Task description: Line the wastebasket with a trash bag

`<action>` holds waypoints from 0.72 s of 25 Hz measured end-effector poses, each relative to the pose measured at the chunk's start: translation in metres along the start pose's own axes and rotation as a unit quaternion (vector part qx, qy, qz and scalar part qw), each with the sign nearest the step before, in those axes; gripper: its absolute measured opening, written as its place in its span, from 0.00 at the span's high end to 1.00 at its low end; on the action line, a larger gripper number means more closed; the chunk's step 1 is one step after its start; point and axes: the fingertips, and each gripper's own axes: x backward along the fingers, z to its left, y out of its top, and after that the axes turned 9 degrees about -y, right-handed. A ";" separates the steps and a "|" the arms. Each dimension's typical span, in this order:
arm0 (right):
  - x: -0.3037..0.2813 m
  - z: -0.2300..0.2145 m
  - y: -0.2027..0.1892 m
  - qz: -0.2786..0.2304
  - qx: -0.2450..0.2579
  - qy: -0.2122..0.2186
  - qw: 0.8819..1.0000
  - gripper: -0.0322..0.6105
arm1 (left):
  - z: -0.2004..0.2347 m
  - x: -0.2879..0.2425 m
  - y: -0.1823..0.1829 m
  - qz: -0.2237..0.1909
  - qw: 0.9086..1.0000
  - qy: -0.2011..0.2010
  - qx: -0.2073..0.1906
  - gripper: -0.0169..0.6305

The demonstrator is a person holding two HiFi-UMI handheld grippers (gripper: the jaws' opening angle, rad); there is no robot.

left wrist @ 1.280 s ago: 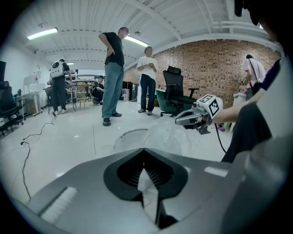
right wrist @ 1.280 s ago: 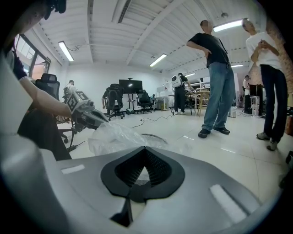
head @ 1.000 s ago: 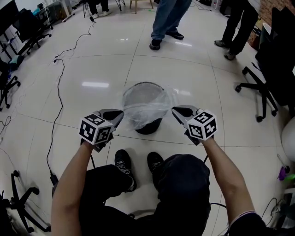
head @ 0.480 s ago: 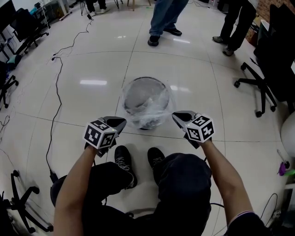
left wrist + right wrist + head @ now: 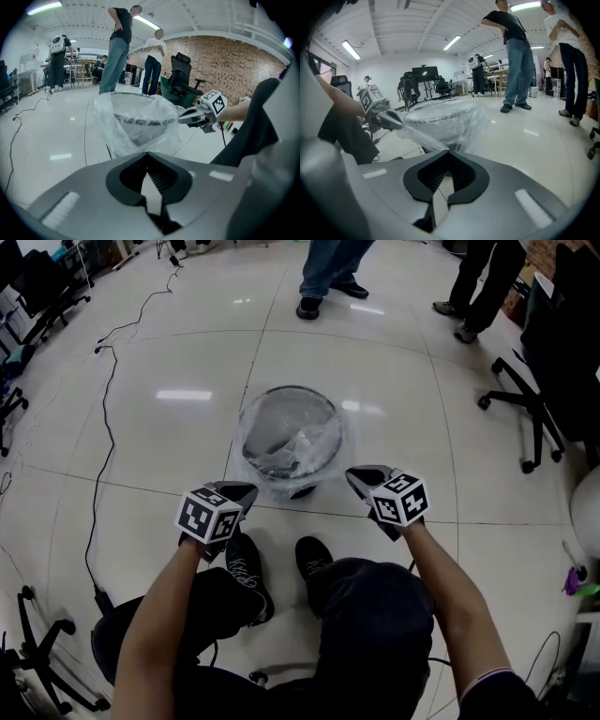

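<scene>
**Bag now down over the basket**

My left claw (image 5: pixel 246 489) and right claw (image 5: pixel 357 474) each stay pinched shut on the clear trash bag (image 5: pixel 292 454). I have lowered both, so the film now wraps the mesh wastebasket (image 5: pixel 289 388) rim instead of hanging above it. The lining looks nearly seated.

wastebasket (image 5: pixel 246 418) 1 | trash bag (image 5: pixel 298 448) 1 | left tongs (image 5: pixel 249 488) + right tongs (image 5: pixel 352 475) = 2
</scene>
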 end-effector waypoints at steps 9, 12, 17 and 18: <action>-0.026 -0.014 -0.024 0.023 -0.020 -0.002 1.000 0.95 | 0.014 -0.028 -0.019 0.005 0.999 -0.002 0.034 0.95; -0.034 -0.018 -0.030 0.029 -0.025 0.001 0.999 0.95 | 0.020 -0.035 -0.024 0.004 0.999 0.000 0.045 0.95; -0.051 -0.021 -0.041 0.041 -0.027 0.007 0.999 0.95 | 0.029 -0.047 -0.033 0.008 0.998 0.003 0.060 0.95; -0.054 -0.022 -0.043 0.043 -0.028 0.008 0.999 0.95 | 0.030 -0.049 -0.035 0.009 0.998 0.003 0.063 0.95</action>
